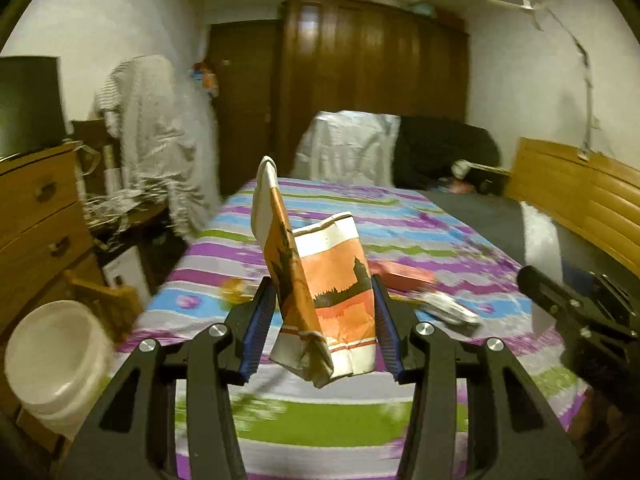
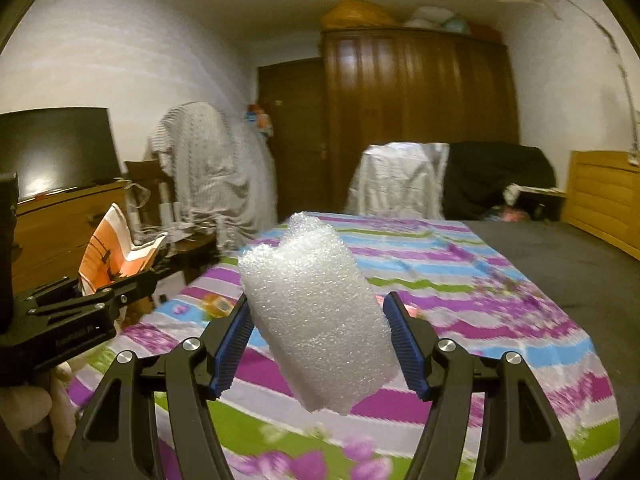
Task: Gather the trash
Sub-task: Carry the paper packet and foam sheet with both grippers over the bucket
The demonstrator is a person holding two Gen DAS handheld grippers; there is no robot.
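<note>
Left gripper (image 1: pixel 324 320) pinches an orange-and-white paper bag (image 1: pixel 332 300) (crumpled) above the striped bedspread (image 1: pixel 460 248); right gripper (image 2: pixel 320 344) clamps a foam roll (image 2: pixel 316 320); a blurred white bucket (image 1: pixel 56 360), seemingly, sits at eight o'clock.

Home bedroom, striped bed (image 2: pixel 460 272), wooden wardrobe (image 2: pixel 416 116)

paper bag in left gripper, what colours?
Paper bag: orange and white with a dark silhouette print. Clearest in the left wrist view.
</note>
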